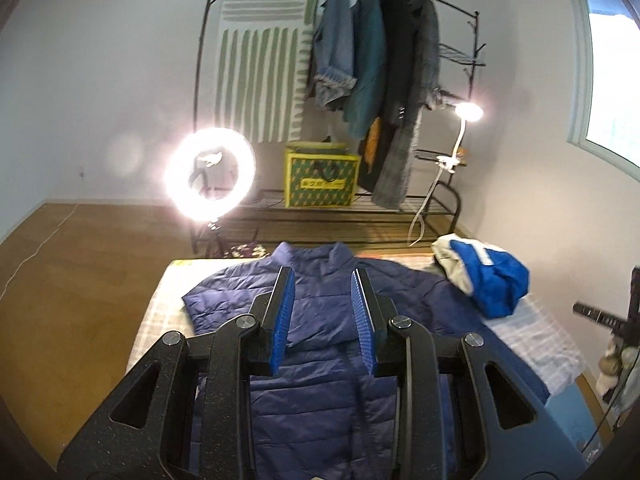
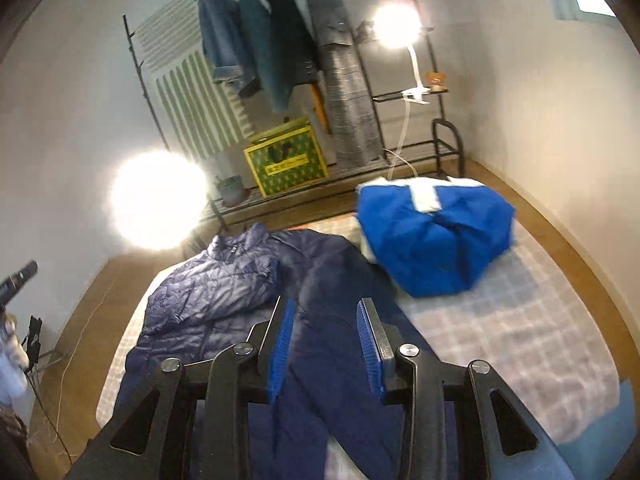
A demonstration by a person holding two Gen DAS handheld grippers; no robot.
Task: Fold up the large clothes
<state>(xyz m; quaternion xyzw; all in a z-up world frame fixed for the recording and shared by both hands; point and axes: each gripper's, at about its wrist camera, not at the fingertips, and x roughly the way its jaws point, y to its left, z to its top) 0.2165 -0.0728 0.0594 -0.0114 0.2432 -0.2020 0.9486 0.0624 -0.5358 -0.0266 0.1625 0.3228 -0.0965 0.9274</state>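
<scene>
A navy quilted puffer jacket [image 1: 224, 292] lies spread on the bed [image 1: 532, 332], collar at the far end and its left sleeve folded in over the chest. In the right wrist view the navy jacket [image 2: 216, 288] shows a long sleeve running toward me. A bundled bright blue and white garment [image 1: 496, 280] sits at the bed's far right corner; the right wrist view also shows this blue bundle [image 2: 432, 240]. My left gripper [image 1: 322, 276] hovers well above the jacket's middle, open and holding nothing. My right gripper [image 2: 325, 304] hangs open above the sleeve, also free of cloth.
A lit ring light [image 1: 210, 170] stands beyond the bed's far left. Behind it is a clothes rack [image 1: 380, 80] with hung coats, a yellow-green box [image 1: 320, 178] and a clip lamp [image 1: 468, 112]. A black stand [image 1: 600, 316] is at the right. Wooden floor surrounds the bed.
</scene>
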